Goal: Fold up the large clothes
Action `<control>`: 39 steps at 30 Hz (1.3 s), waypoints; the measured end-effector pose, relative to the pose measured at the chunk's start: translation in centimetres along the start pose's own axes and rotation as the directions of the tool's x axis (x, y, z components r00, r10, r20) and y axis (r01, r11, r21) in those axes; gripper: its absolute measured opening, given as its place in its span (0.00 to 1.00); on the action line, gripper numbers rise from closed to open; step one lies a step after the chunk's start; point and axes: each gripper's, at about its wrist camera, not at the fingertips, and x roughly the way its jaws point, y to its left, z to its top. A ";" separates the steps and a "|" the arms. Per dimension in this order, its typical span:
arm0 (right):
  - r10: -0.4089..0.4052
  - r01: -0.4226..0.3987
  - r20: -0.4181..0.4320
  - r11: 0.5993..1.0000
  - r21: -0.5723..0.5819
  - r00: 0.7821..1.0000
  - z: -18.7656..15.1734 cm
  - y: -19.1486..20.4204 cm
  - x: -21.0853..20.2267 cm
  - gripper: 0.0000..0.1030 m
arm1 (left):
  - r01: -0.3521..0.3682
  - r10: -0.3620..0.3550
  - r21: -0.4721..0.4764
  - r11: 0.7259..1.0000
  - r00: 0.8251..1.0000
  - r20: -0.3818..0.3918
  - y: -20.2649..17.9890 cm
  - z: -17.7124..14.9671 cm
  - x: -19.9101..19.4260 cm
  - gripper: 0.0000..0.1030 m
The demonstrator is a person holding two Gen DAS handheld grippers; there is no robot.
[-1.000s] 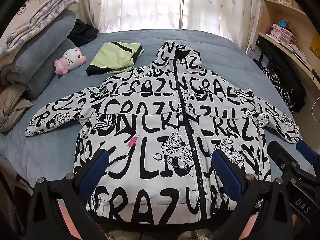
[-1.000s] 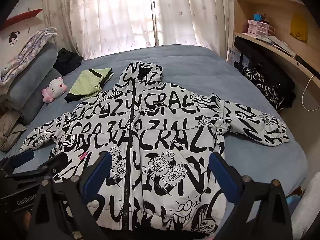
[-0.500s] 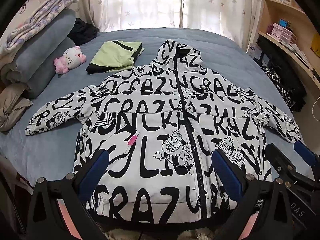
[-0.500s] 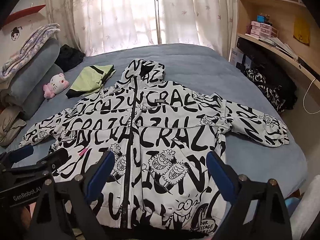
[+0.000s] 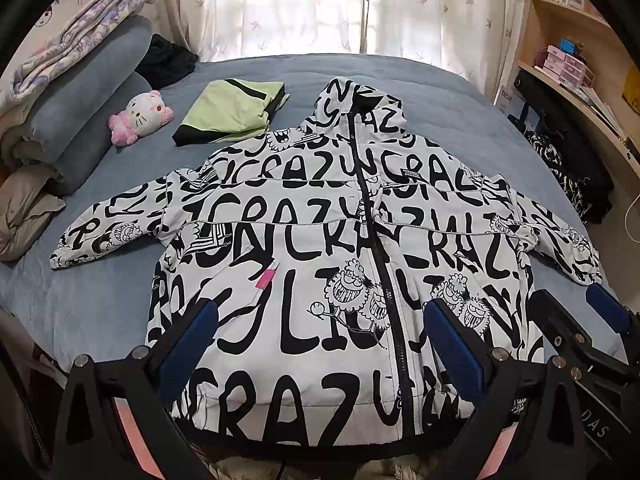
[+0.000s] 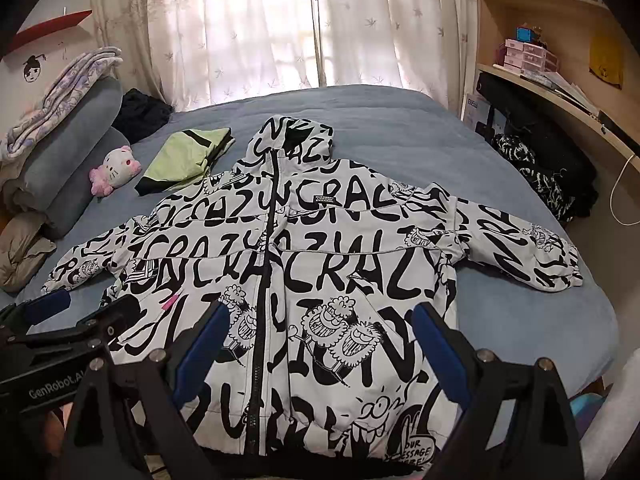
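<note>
While the jacket (image 5: 304,248) lies spread face-up on the bed (image 5: 100,300), zipped to the hood, I hold both grippers above its hem and no fold has yet been made.

Far left: rolled bedding (image 5: 80,92) is stacked by the wall, with a plush cat (image 5: 140,116) beside it. A folded green garment (image 5: 232,112) sits next, just touching the jacket's shoulder; I judge it a finished piece.

Left: the left sleeve (image 5: 112,232) stretches flat and outward, unfolded. My left gripper (image 5: 320,340) hovers over the lower left panel, its blue pads (image 5: 196,332) spread wide and gripping nothing.

Centre: the black zipper (image 5: 372,240) runs straight from hem to hood (image 5: 360,100), so the body is already squared for folding.

Right: my right gripper (image 6: 320,340) hovers over the lower right panel, also spread wide and empty. The right sleeve (image 6: 520,256) reaches out flat toward the bed's edge. A dark garment (image 6: 540,172) hangs beneath the shelves (image 6: 560,92).

Progress: laying out appears complete. Remaining, in my judgement, are both sleeves turned inward, the hood brought down, and the body doubled over.
</note>
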 end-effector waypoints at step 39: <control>0.036 -0.040 0.084 0.998 0.041 0.996 4.8 -2.4 -0.4 0.90 | -0.043 0.035 0.077 0.996 0.994 0.102 -3.0 5.8 -0.6 0.98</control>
